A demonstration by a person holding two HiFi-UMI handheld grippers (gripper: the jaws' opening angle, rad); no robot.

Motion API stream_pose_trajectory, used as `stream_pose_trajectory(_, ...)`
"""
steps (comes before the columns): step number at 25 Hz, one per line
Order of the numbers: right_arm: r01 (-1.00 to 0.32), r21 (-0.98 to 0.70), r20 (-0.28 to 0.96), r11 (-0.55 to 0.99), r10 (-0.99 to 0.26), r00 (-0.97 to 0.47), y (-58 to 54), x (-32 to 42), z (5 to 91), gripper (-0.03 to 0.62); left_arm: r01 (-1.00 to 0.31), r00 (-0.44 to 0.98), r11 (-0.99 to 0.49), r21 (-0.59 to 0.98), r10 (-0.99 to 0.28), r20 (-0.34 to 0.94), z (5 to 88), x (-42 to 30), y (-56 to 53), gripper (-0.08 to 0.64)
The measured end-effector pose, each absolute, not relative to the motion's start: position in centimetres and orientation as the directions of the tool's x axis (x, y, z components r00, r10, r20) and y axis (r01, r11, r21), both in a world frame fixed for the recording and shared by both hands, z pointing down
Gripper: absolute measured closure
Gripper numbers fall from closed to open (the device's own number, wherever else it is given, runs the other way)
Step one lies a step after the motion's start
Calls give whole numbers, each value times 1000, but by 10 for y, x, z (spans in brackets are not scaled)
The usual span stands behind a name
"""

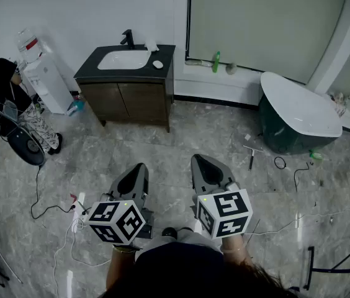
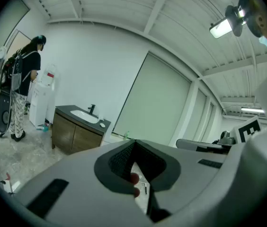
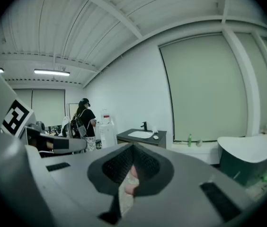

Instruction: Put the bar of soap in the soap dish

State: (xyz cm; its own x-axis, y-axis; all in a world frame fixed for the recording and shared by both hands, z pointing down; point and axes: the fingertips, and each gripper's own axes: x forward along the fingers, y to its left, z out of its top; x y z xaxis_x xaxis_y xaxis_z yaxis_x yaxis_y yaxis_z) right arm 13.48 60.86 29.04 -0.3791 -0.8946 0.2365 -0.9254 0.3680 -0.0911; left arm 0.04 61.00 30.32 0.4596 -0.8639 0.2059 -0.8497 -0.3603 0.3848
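Across the room stands a dark vanity [image 1: 162, 73] with a white basin [image 1: 124, 59] and a black tap [image 1: 128, 39]. On its top, right of the basin, lies a small white oval thing [image 1: 157, 64]; whether it is the dish or the soap I cannot tell. It shows small in the left gripper view [image 2: 102, 125] and the right gripper view [image 3: 156, 137]. Both grippers hang side by side low in the head view, far from the vanity. My left gripper [image 1: 139, 167] and my right gripper [image 1: 201, 161] are shut with their tips together, and neither holds anything.
A person [image 1: 1, 85] stands at the far left beside a water dispenser [image 1: 48, 82]. A dark bathtub with a white rim [image 1: 299, 113] sits at the right. A green bottle [image 1: 216, 61] rests on the wall ledge. Cables [image 1: 51, 210] and small tools lie on the marble floor.
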Motion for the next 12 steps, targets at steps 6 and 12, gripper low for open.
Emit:
stream_pose_trajectory(6,-920,-91,236,382,-889,-392,608,133,293,578,-844,473,-371,386,-855,213,309,7,607,566)
stream_pose_trajectory(12,-919,-85,230,386,-889,-395,601,143,295,578,-839,485,-377,393,-845,225,314,20,602,566)
